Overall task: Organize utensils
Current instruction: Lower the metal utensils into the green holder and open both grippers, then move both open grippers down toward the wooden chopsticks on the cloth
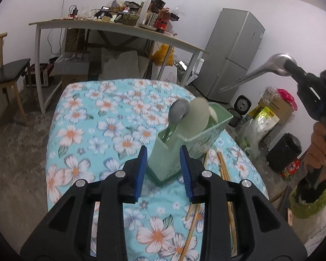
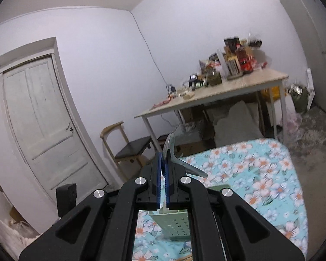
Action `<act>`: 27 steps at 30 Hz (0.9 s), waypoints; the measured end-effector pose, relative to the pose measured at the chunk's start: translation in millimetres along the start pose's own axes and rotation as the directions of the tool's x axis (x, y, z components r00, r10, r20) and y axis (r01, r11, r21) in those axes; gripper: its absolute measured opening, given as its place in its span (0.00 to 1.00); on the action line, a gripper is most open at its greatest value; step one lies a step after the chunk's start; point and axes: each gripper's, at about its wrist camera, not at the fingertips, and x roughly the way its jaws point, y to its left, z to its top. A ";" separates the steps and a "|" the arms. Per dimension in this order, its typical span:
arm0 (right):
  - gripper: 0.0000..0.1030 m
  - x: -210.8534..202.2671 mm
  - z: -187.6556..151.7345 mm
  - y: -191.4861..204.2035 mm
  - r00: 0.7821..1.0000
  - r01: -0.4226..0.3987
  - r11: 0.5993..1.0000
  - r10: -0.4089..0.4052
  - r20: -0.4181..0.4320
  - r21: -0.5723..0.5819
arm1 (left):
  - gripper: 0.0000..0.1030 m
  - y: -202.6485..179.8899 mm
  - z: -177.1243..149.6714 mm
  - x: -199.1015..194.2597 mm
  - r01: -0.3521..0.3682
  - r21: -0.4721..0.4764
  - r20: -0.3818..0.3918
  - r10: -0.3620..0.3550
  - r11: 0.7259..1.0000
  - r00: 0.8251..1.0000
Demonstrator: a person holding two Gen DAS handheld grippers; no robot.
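A pale green utensil holder [image 1: 180, 148] stands on the floral cloth, with a metal spoon [image 1: 178, 111] and pale ladle-like utensils [image 1: 198, 115] upright in it. My left gripper [image 1: 163, 165] is open, its blue pads on either side of the holder's near corner. Several wooden chopsticks [image 1: 223, 171] lie on the cloth to the right of the holder. My right gripper [image 2: 164, 158] is shut on a metal spoon [image 2: 176, 152] by its bowl, handle pointing down right, held high above the holder [image 2: 173, 224]. The held spoon also shows in the left wrist view [image 1: 260, 69].
The table carries a light blue floral cloth [image 1: 93, 117]. A cluttered desk [image 1: 119, 30], a chair [image 1: 6, 76] and a grey fridge [image 1: 234, 52] stand behind. Bags and boxes [image 1: 269, 113] sit on the floor at right. A white door [image 2: 45, 117] is at left.
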 end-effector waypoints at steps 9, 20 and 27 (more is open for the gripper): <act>0.03 2.7 -6.1 -1.3 0.999 0.034 0.999 -0.034 -0.031 0.015 | 0.28 5.2 -17.4 5.1 -0.006 0.011 -0.028 0.006 1.000 1.000; 0.03 58.4 -30.5 -26.0 0.973 0.151 0.988 -0.142 -0.181 0.040 | 0.28 1.6 -32.2 12.7 0.009 -0.003 -0.065 -0.010 1.000 0.998; 0.15 67.1 -40.4 -37.3 0.963 0.184 0.980 -0.165 -0.215 0.072 | 0.28 -4.0 -41.9 17.3 0.013 0.002 -0.092 -0.013 1.000 0.996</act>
